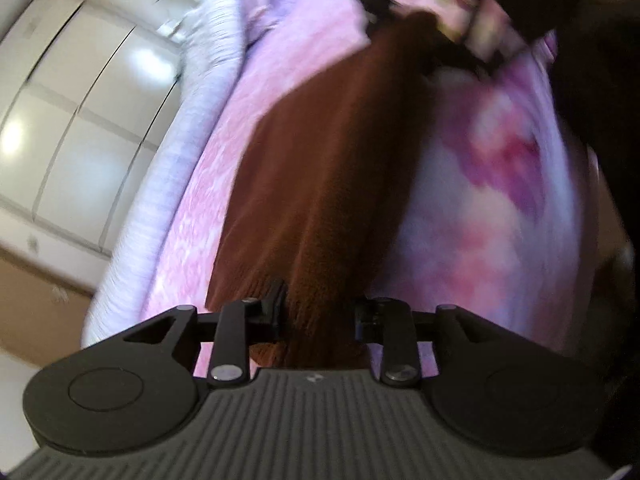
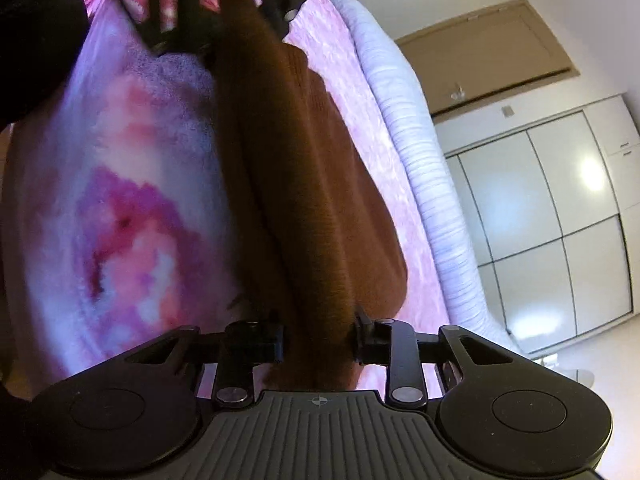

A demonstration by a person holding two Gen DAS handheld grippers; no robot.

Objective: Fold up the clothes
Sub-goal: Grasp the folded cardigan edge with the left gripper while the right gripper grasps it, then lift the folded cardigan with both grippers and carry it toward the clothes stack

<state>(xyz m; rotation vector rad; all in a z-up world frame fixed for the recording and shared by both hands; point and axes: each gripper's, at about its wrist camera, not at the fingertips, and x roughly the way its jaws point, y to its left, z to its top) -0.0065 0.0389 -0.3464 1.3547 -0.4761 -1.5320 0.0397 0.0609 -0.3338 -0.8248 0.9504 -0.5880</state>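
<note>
The left gripper point(image 1: 320, 312) is clamped on one end of a rust-brown knit garment point(image 1: 320, 184), the cloth bunched between its two black fingers point(image 1: 274, 304). From there the garment runs toward 12 o'clock as a long band, stretched above a pink and purple blanket point(image 1: 488, 208) that covers a bed. At 1 o'clock in the left wrist view, blurred, the far end of the garment meets the right gripper point(image 1: 436, 46).

The right gripper point(image 2: 320, 336) likewise grips the garment point(image 2: 304, 184), whose folds fill the gap between its fingers point(image 2: 366, 340). In this view the cloth runs up to 12 o'clock, where the left gripper point(image 2: 244, 0) holds the other end. The blanket point(image 2: 132, 208) spreads from 7 to 11 o'clock, and a white ribbed bed edge point(image 2: 416, 168) curves along at 2 o'clock. Beyond it, at 3 o'clock, stands a white wardrobe point(image 2: 552, 216) with flat panelled doors, and a brown door point(image 2: 488, 52) sits above it at 1 o'clock.
</note>
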